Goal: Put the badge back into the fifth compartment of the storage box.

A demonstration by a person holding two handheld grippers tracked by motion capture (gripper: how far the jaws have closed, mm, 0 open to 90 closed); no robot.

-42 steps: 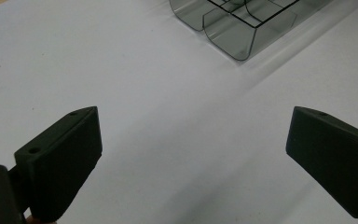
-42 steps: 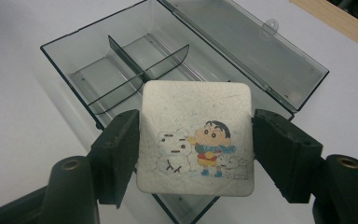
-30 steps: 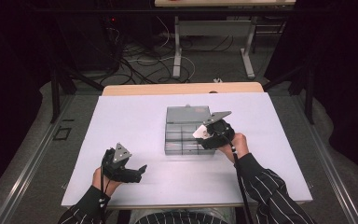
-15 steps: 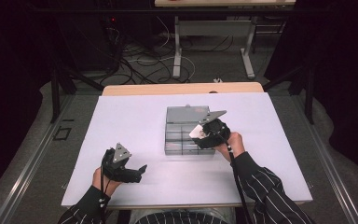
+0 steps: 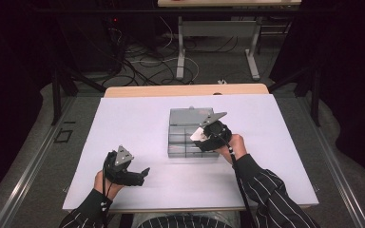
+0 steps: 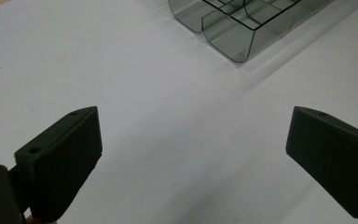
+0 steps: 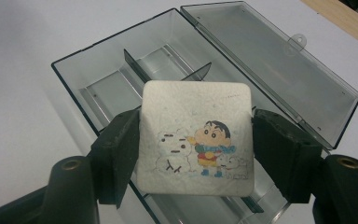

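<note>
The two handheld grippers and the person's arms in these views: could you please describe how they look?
Both are black. The left claw and the right claw each carry a grey three-cornered plate on top. A thin black cable trails from the right one along the forearm. Seen close, the fingers are blocky matt black pads with small screw holes; brass-coloured fittings sit at the base. The sleeves are dark with thin white stripes.

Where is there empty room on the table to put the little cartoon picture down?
The white table is bare between the clear box and the left gripper, and along the far edge behind the box. It is crowded over the box, where the right gripper holds the cartoon tile above its open compartments.
</note>
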